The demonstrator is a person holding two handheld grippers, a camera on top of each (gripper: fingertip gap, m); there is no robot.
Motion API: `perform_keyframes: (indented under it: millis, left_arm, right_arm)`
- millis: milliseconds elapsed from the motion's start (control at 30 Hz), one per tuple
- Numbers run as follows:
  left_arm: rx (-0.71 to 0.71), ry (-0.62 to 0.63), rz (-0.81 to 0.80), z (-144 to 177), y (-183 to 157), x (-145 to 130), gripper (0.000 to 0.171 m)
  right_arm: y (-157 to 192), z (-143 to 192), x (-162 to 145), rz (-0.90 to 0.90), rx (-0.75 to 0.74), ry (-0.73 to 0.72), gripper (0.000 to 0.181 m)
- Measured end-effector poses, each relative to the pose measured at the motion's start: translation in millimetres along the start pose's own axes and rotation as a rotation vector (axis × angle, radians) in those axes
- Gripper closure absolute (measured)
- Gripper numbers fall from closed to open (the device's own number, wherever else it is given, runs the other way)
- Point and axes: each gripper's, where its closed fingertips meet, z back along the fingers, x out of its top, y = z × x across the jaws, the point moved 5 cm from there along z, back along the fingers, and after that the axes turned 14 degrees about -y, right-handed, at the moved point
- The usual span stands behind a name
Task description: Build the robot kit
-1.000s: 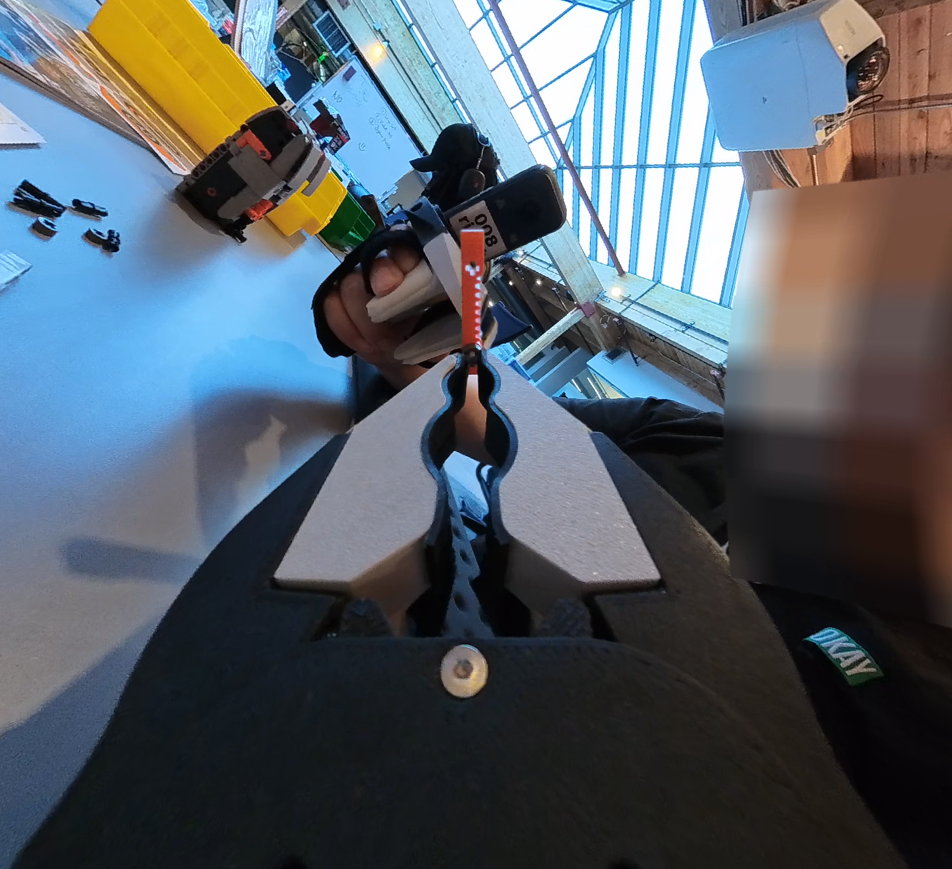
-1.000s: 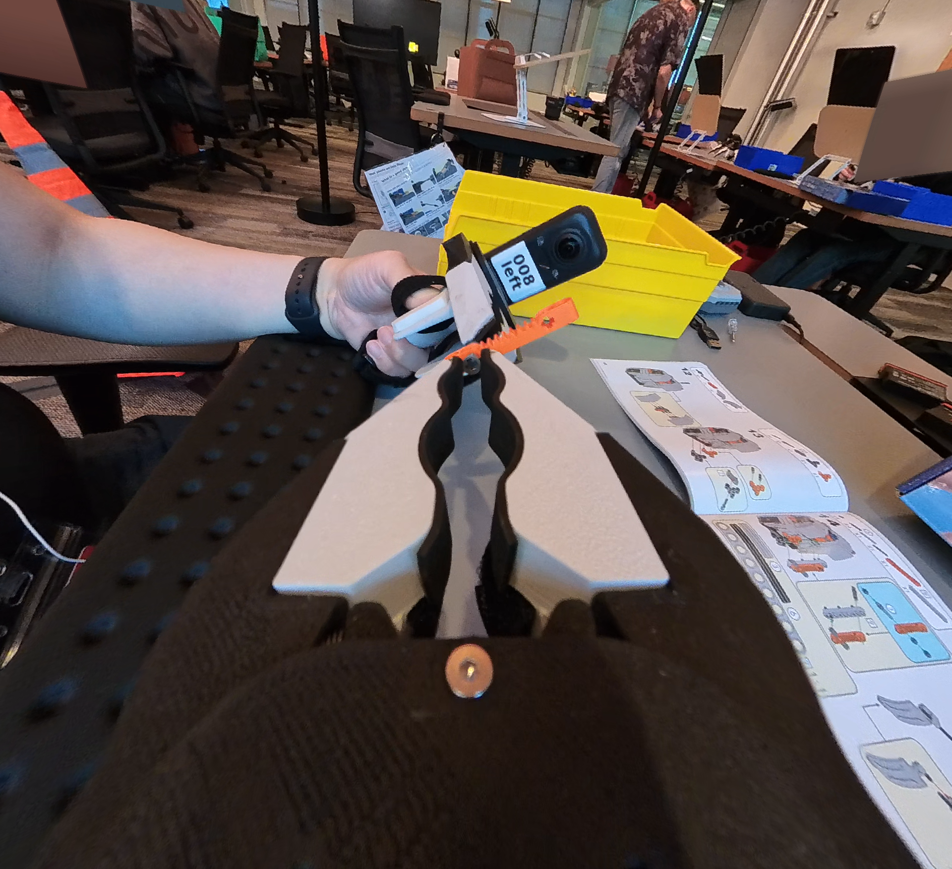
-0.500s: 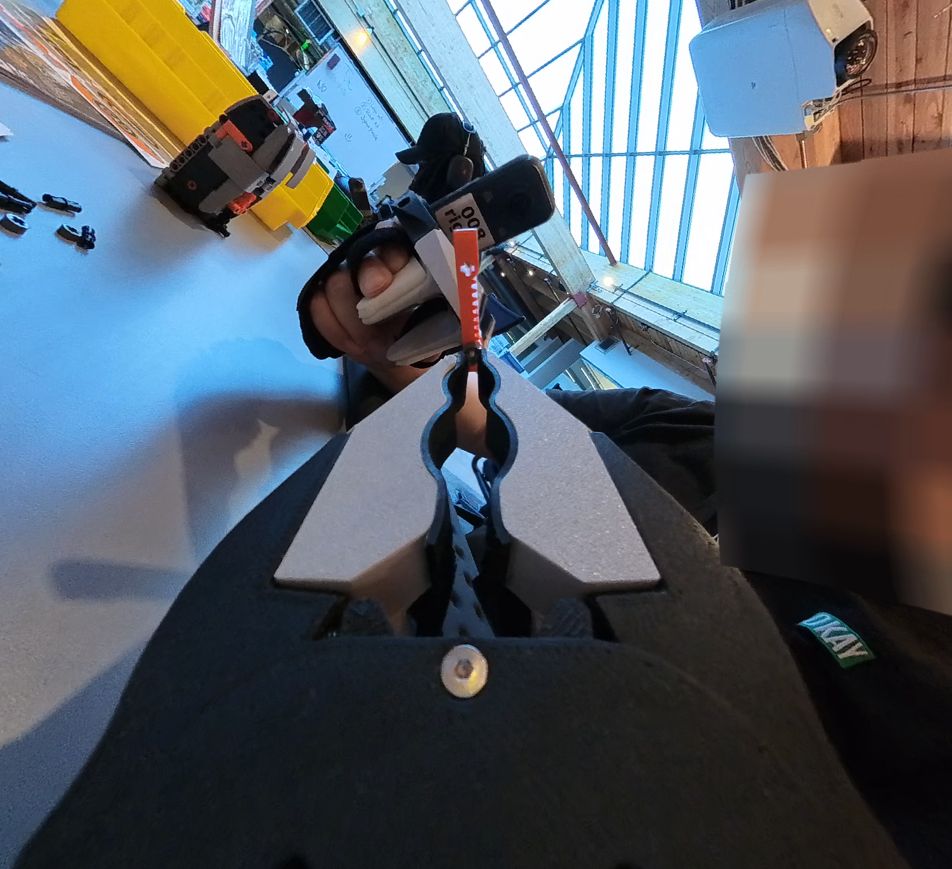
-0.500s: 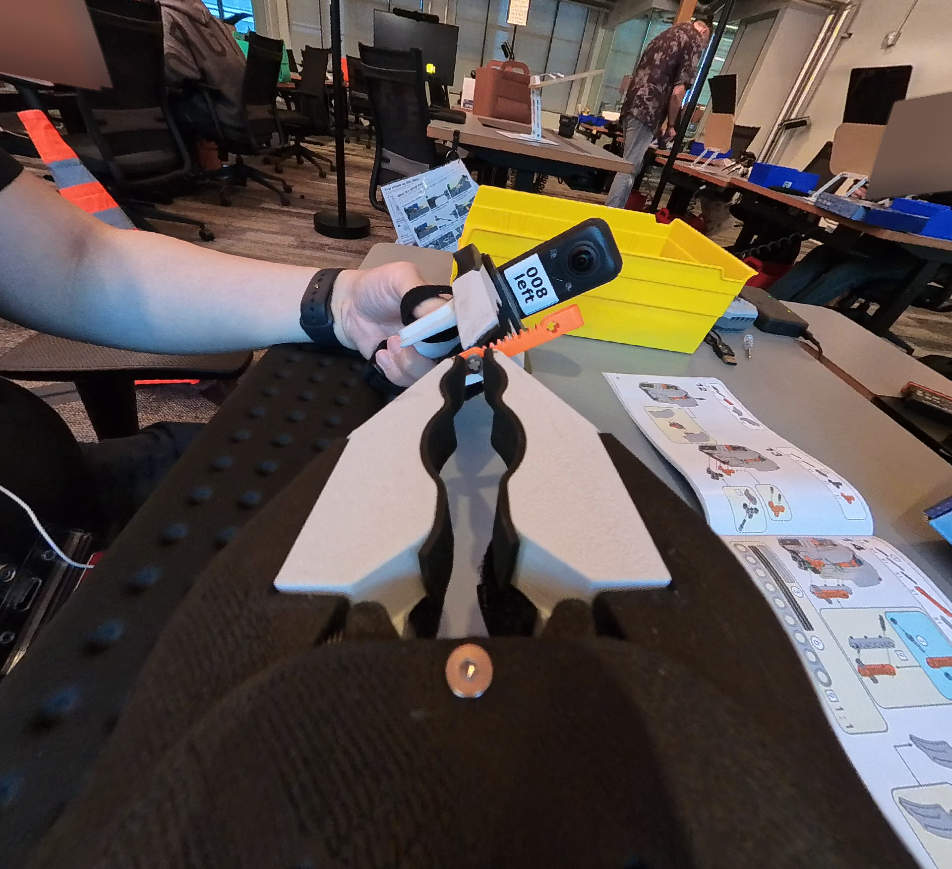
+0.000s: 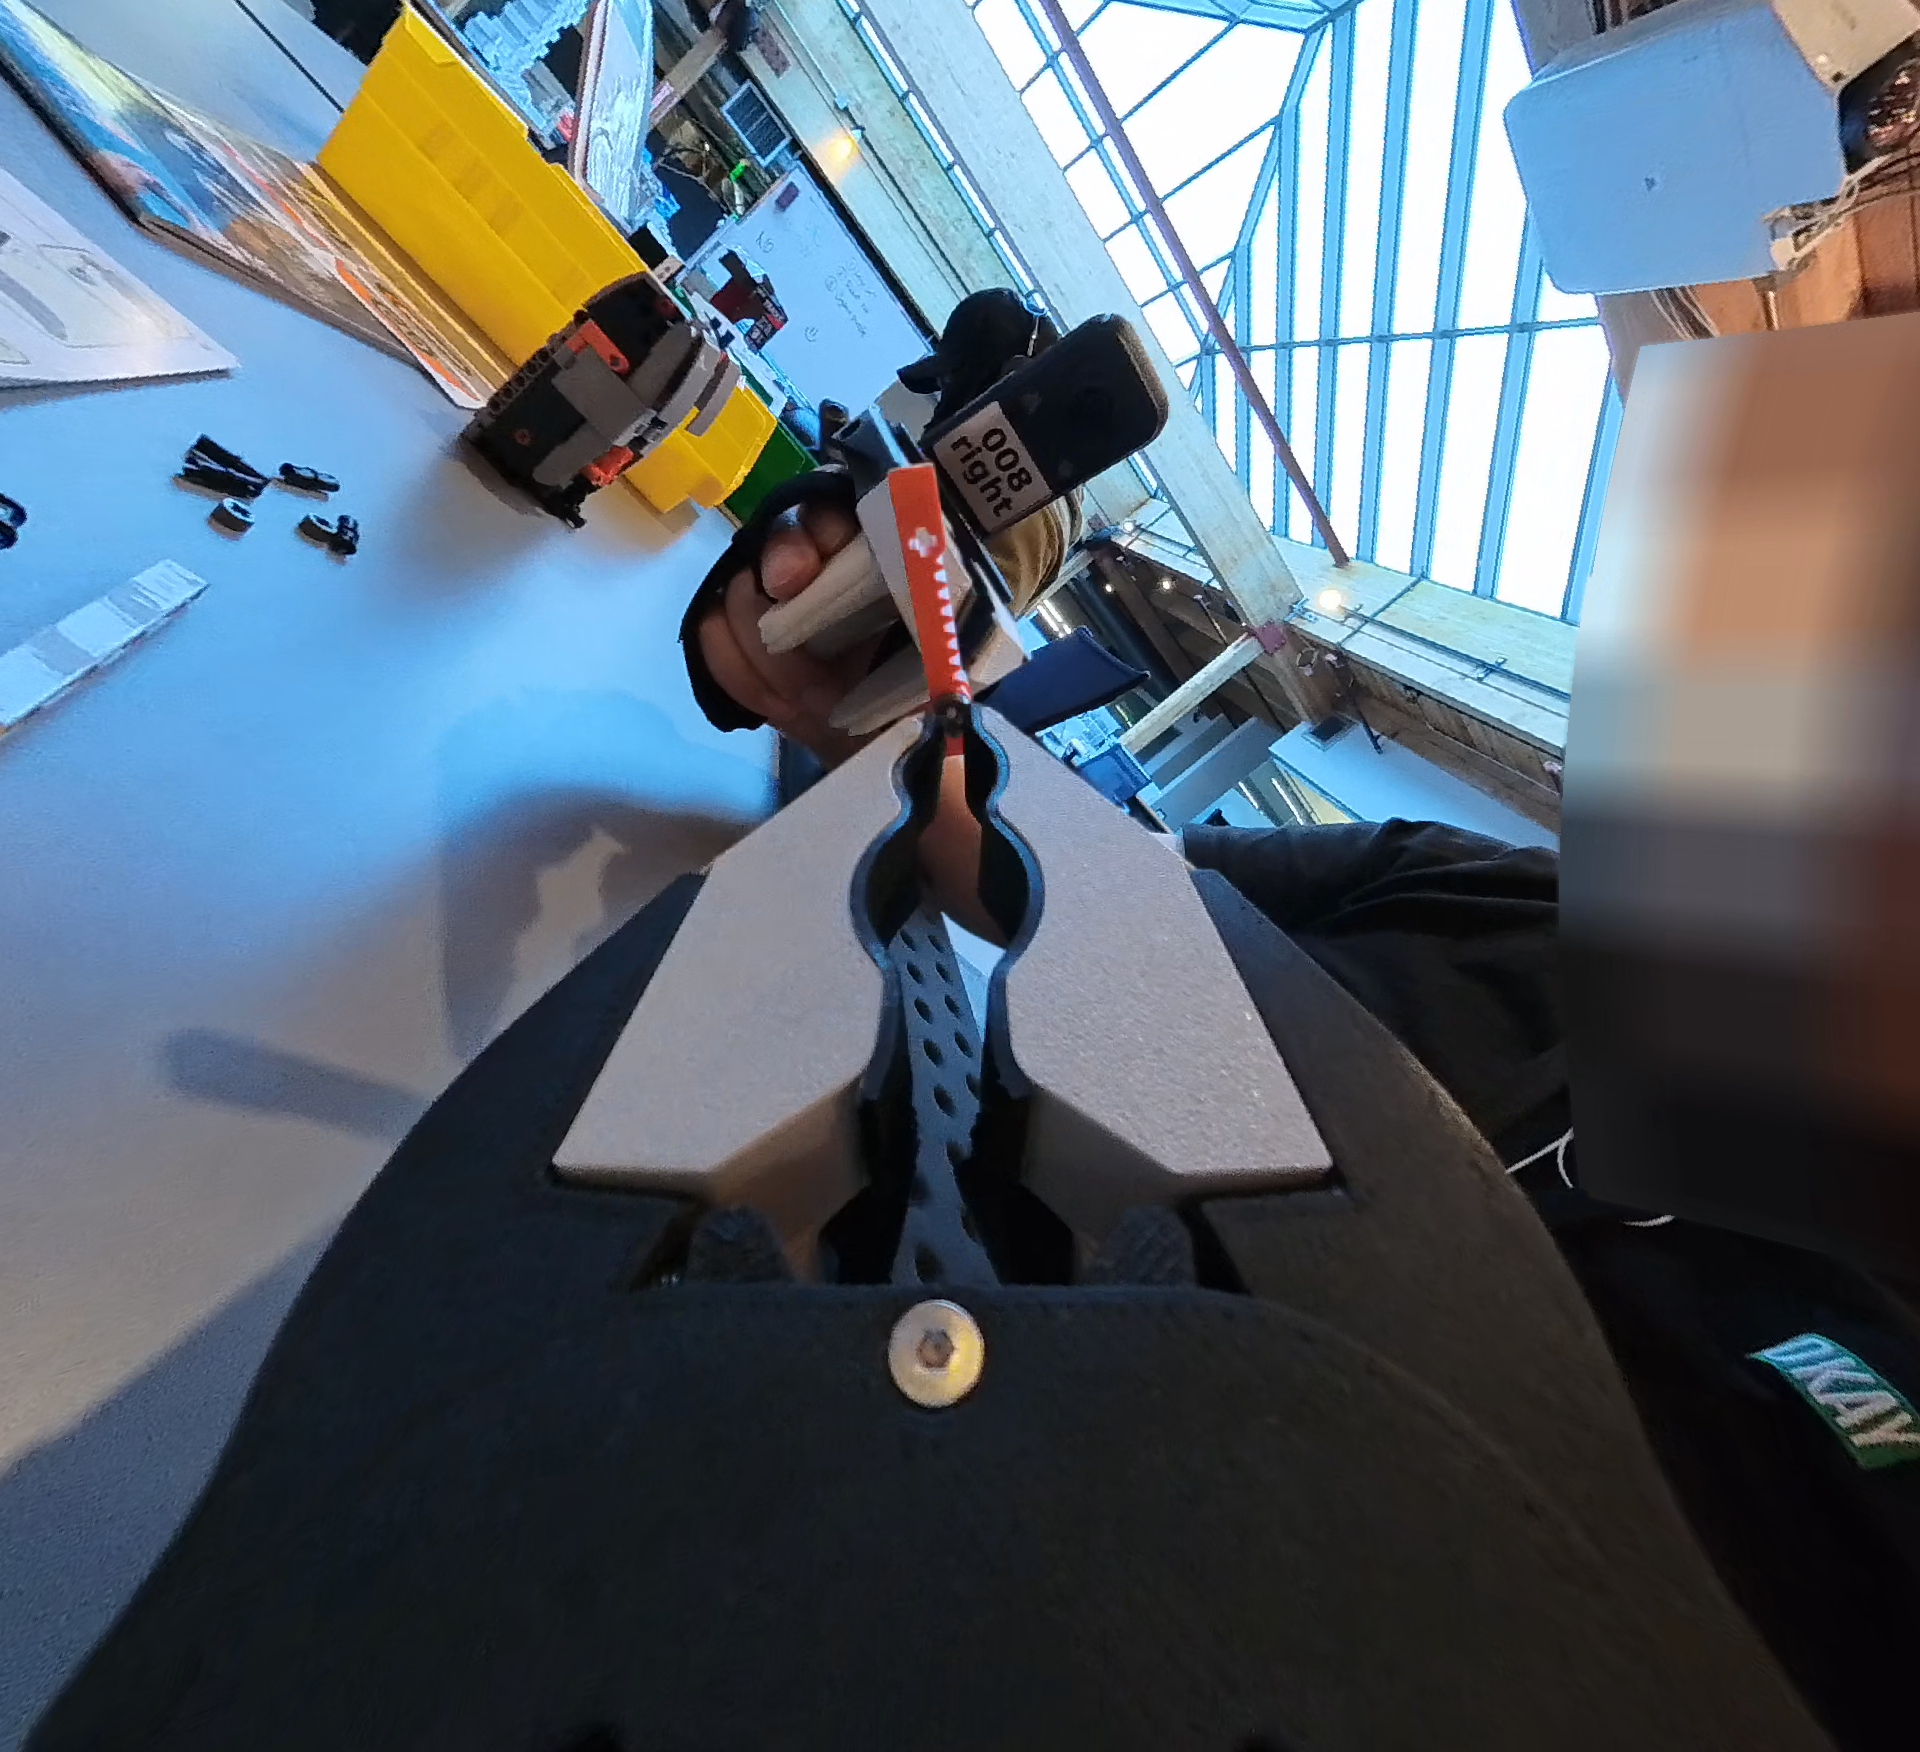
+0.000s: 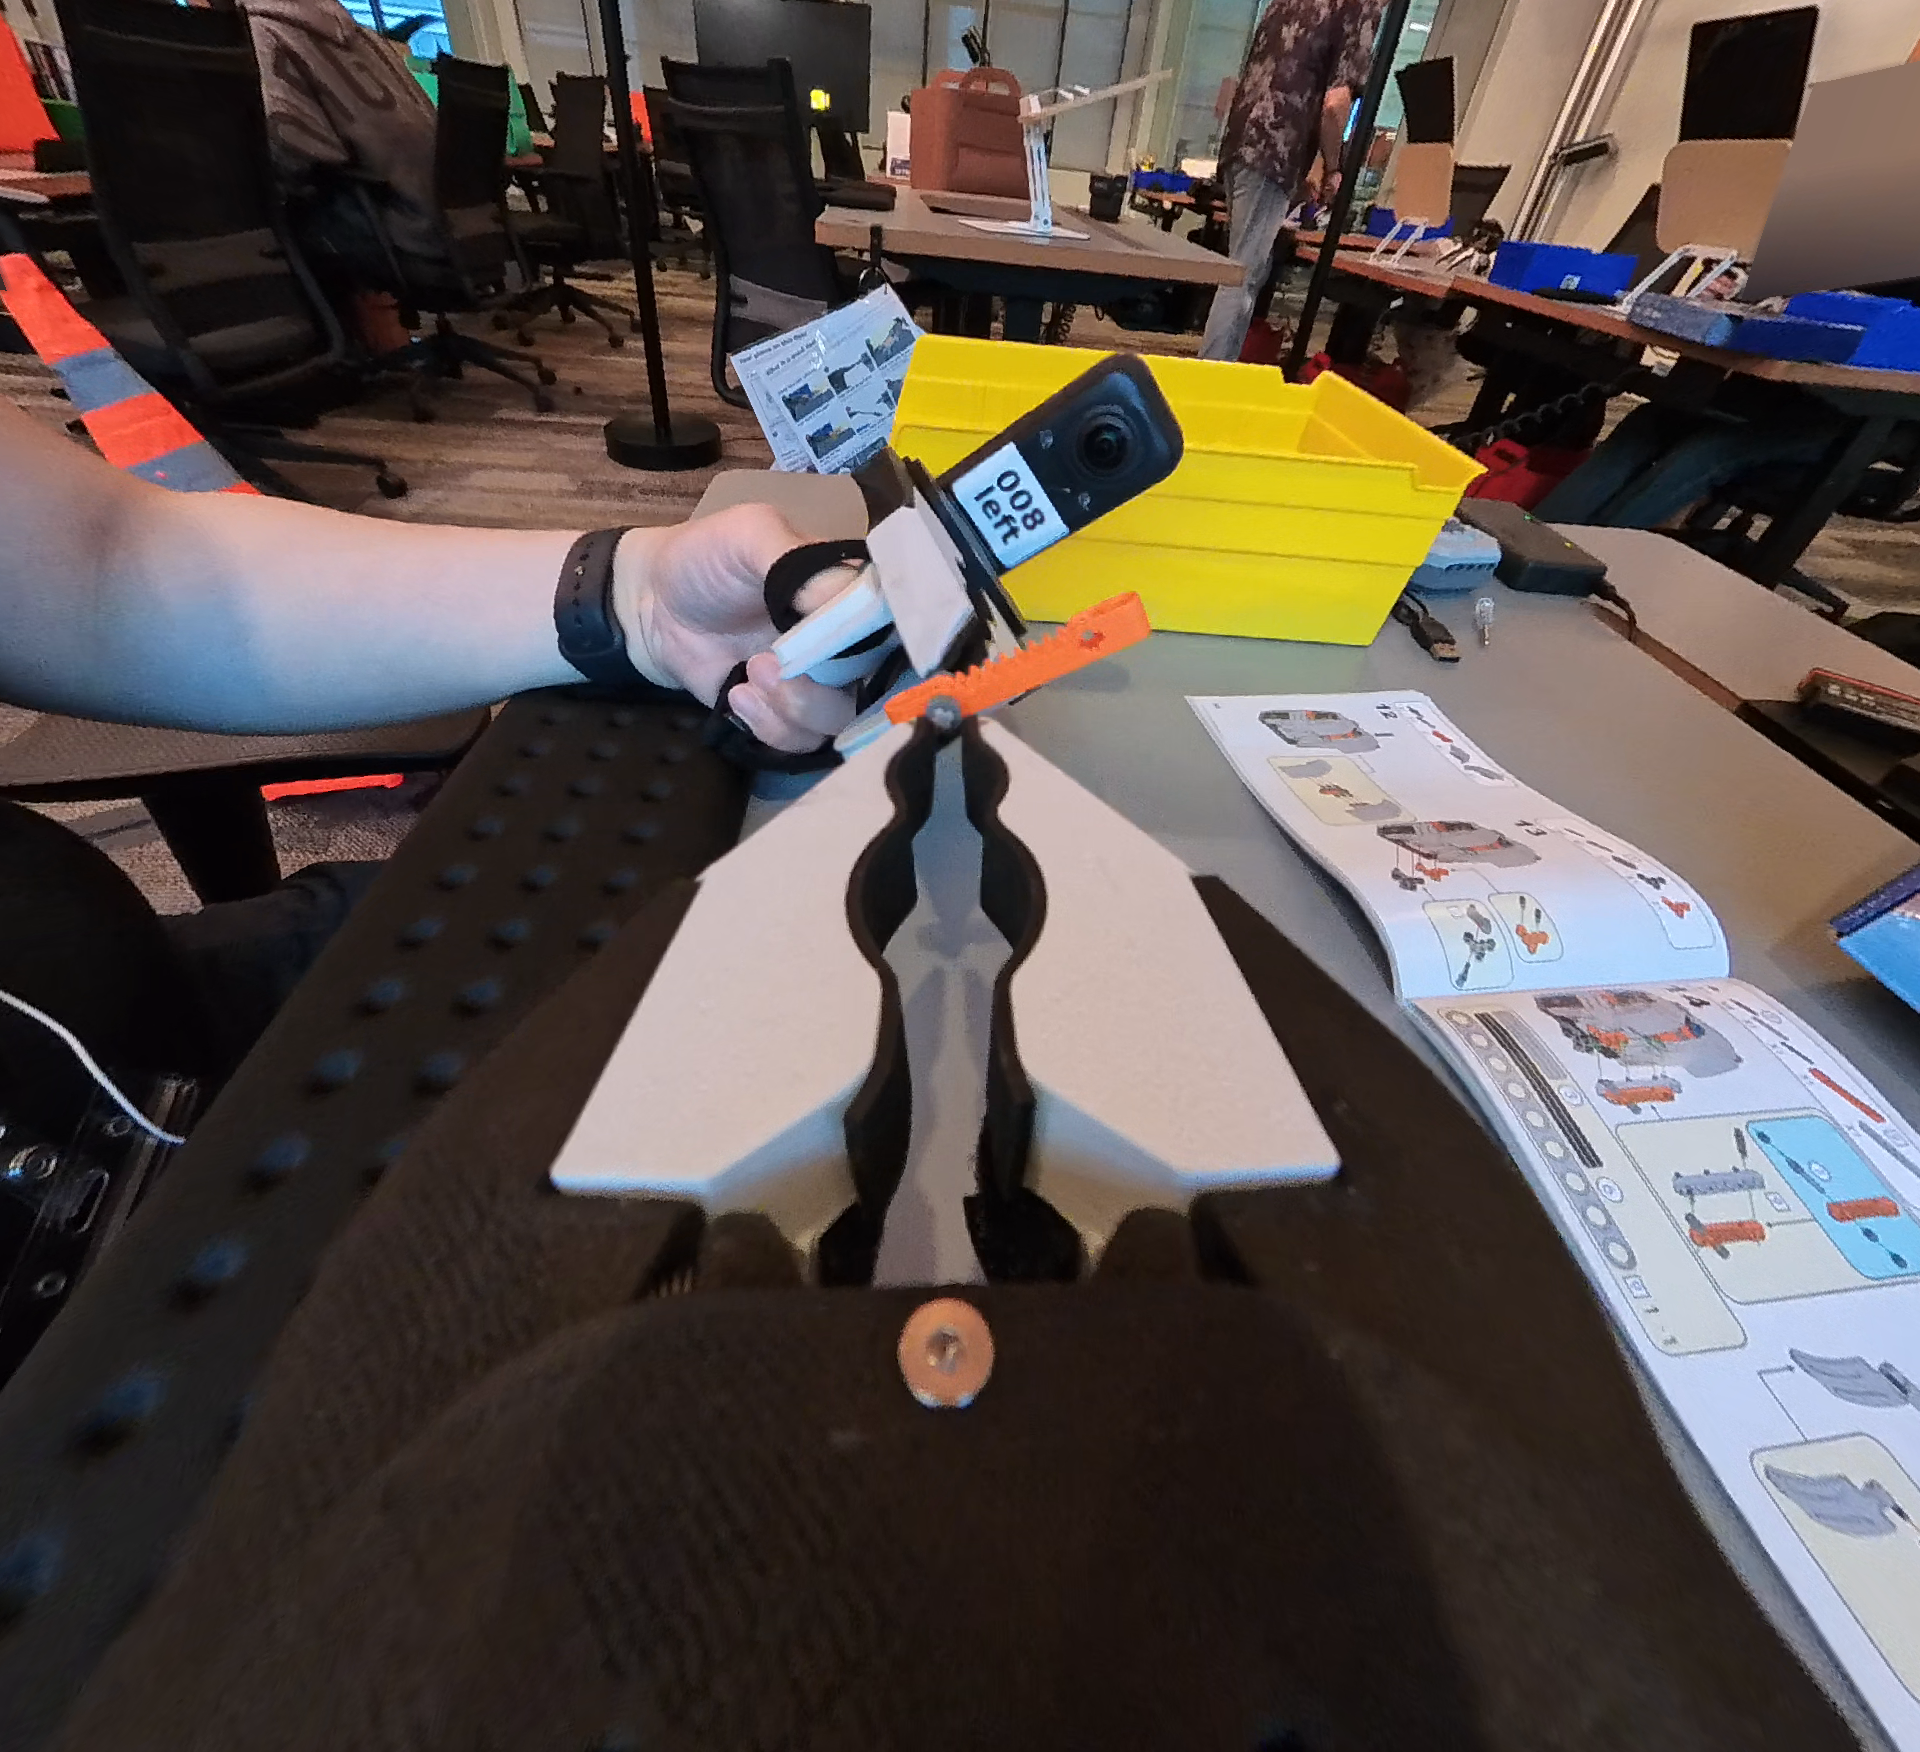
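My left gripper (image 5: pixel 948 734) is shut on one end of an orange toothed rack (image 5: pixel 932 590), which sticks out past its fingertips. The rack also shows in the right wrist view (image 6: pixel 1023 658), slanting up to the right. My right gripper (image 6: pixel 940 734) is shut, its tips pinching a small grey pin (image 6: pixel 940 713) at the rack's near end hole. The two grippers face each other tip to tip, held above the grey table (image 6: pixel 1621 715). A person's hands grip both handles.
A yellow bin (image 6: pixel 1226 539) stands behind the grippers. An open instruction booklet (image 6: pixel 1558 964) lies to the right. A part-built grey, black and orange model (image 5: pixel 603 414) and small black parts (image 5: pixel 270 497) lie on the table. People and chairs are in the background. Both grippers' tips are close together, under 4 cm apart.
Both grippers stay shut and joined at the rack. The pair has shifted slightly, and the left wrist view has swung to show more of the table.
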Motion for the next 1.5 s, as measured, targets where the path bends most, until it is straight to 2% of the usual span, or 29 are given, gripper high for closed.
perform_keyframes:
  millis: [533, 933, 1500]
  left_arm:
    - [0.033, 0.03, -0.004, -2, 4, -4, 0.171]
    - [0.052, 0.076, 0.002, -3, 7, -10, 0.171]
    - [0.081, 0.042, 0.006, -2, 11, -7, 0.171]
  right_arm:
    - [1, -1, -5, 0.03, 0.003, 0.047, 0.179]
    - [2, 2, -9, -0.022, 0.019, 0.063, 0.179]
    - [3, -1, -14, -0.01, 0.003, 0.09, 0.179]
